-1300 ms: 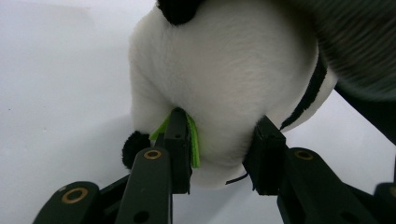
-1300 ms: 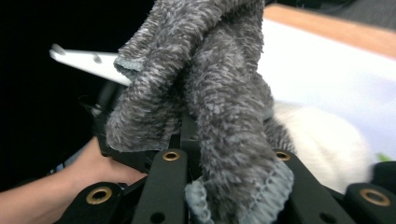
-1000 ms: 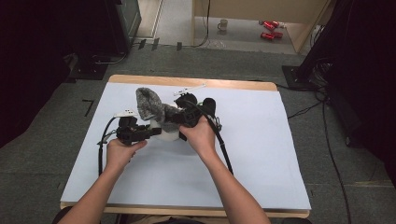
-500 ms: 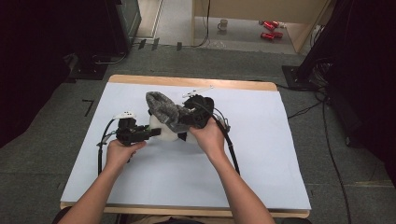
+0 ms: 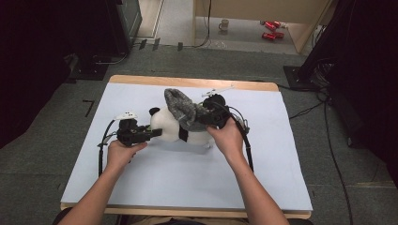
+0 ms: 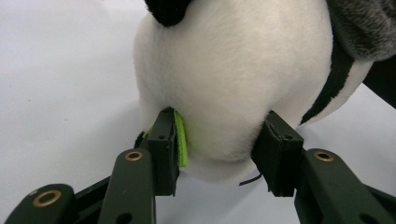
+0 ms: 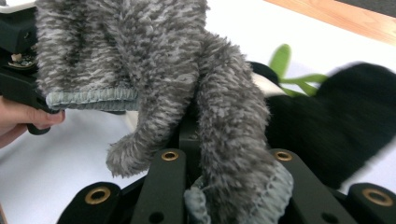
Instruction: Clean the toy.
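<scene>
1. On the counter (image 5: 155, 187), covered by a pale sheet, a plush panda (image 5: 176, 127) lies on its side near the middle, its white head toward the person's left.
2. The left gripper (image 5: 151, 133) sits at the panda's head. In the left gripper view its jaws straddle the white head (image 6: 233, 84), the pads (image 6: 280, 154) touching the fur on either side without visibly squeezing it. The jaws have just been opening, so the hold on the head looks like it is being let go, and the gripper counts as loosely parted around the head rather than clamped.
3. The right gripper (image 5: 202, 118) is closed tight on a fuzzy grey garment (image 5: 180, 108), which looks like a small knitted sock or hat. In the right gripper view the grey fabric (image 7: 154, 70) bunches out from between the shut jaws, its ribbed hem hanging free above the sheet.
4. The garment drapes over the panda's midsection, part standing up above the body, and the black limbs (image 7: 336, 126) with a green leaf (image 7: 282, 60) show behind it.
5. Progress, as a judgement: the work appears to be pulling the garment on or off the panda; which of the two cannot be told. It seems about midway, as the fabric lies on the body but encloses no part of it clearly.
6. Left to do: either drawing the fabric fully over the toy or lifting it clear.
</scene>
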`<state>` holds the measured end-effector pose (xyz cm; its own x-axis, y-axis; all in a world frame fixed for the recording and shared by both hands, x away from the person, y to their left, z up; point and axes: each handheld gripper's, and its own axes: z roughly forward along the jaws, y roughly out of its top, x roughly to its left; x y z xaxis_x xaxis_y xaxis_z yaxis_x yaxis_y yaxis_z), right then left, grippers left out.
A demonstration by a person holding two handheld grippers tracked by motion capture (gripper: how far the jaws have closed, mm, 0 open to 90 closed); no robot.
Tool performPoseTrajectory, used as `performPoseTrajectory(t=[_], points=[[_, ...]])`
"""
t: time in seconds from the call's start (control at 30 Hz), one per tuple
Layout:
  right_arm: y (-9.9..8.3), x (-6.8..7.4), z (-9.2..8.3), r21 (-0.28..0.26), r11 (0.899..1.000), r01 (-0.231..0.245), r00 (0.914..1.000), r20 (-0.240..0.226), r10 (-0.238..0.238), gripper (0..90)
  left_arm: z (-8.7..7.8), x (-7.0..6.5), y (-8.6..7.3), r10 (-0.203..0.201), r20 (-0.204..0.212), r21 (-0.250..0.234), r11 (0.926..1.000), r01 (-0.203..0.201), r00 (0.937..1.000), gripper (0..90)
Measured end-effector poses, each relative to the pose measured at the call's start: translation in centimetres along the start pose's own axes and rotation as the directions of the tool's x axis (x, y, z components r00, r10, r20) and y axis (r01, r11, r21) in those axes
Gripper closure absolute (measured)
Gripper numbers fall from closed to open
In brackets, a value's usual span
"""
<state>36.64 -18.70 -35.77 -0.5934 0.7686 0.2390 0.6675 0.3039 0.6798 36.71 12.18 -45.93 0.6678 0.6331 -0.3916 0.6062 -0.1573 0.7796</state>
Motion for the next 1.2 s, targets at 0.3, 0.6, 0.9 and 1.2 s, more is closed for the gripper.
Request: performPoseTrajectory(t=[0.3, 0.6, 0.9, 1.2], points=[[-1.1, -3.3, -2.4, -0.023, 0.997, -0.067, 0.9952, 0.069, 0.068, 77.7, 0.0, 0.1, 0.1, -0.024, -0.002, -0.004, 0.9997, 0.024, 0.9997, 54.1], [-1.6, -6.1, -3.4, -0.078, 0.981, -0.176, 0.9842, 0.01, 0.177, 79.3, 0.1, 0.4, 0.2, -0.063, -0.015, -0.007, 0.998, 0.063, 0.9979, 53.9], [0.8, -3.3, -4.1, -0.12, 0.984, -0.133, 0.9901, -0.062, 0.126, 79.4, 0.0, 0.3, 0.3, -0.079, -0.018, -0.003, 0.9969, 0.079, 0.9967, 53.8], [3.2, 0.1, -1.4, -0.107, 0.989, -0.105, 0.9854, -0.145, 0.089, 79.3, 0.0, 0.0, 0.4, -0.076, -0.021, -0.008, 0.9971, 0.076, 0.9969, 53.7]])
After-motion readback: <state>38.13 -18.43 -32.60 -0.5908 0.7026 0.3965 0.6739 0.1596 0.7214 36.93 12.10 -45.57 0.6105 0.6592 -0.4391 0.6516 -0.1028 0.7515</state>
